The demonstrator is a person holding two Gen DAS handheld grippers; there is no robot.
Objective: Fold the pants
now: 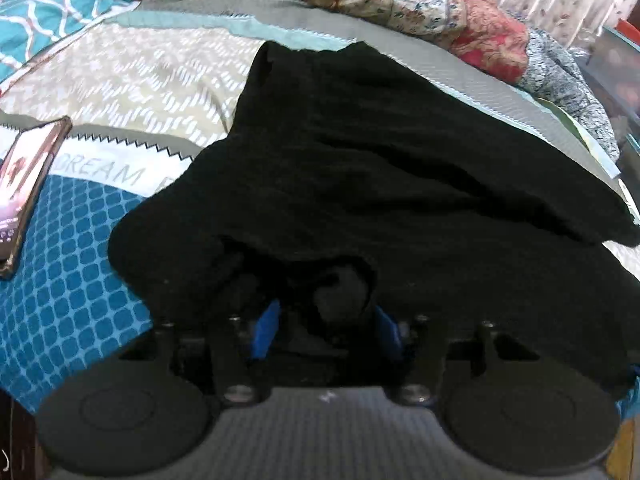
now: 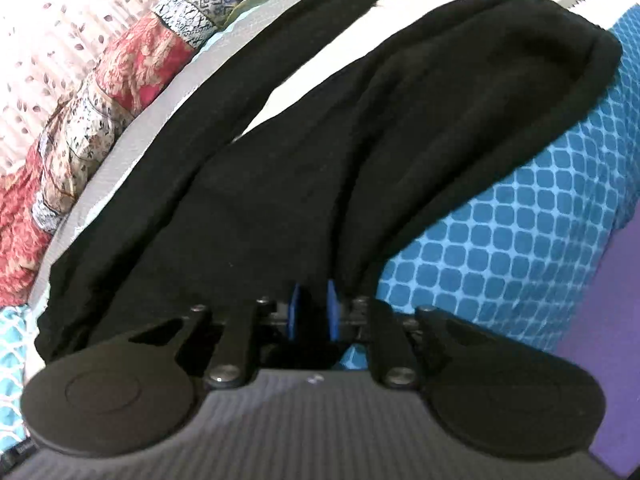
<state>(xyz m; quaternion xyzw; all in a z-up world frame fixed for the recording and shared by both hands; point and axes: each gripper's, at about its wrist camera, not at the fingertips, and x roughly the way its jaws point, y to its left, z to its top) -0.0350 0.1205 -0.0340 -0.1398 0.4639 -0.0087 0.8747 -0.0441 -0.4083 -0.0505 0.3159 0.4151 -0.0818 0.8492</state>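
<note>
On the bed, you're handling limp, light black pants: left claw apart around a bunched edge, right claw nearly together, grip unclear; grab at hem folds.

My right tongs: blue pads a narrow gap apart, dark cloth between them; whether they pinch it I cannot tell. Black pants: bunched in long folds on the bed's blue-checked sheet. Patchwork floral quilt: along the left, beside the pants.
</note>
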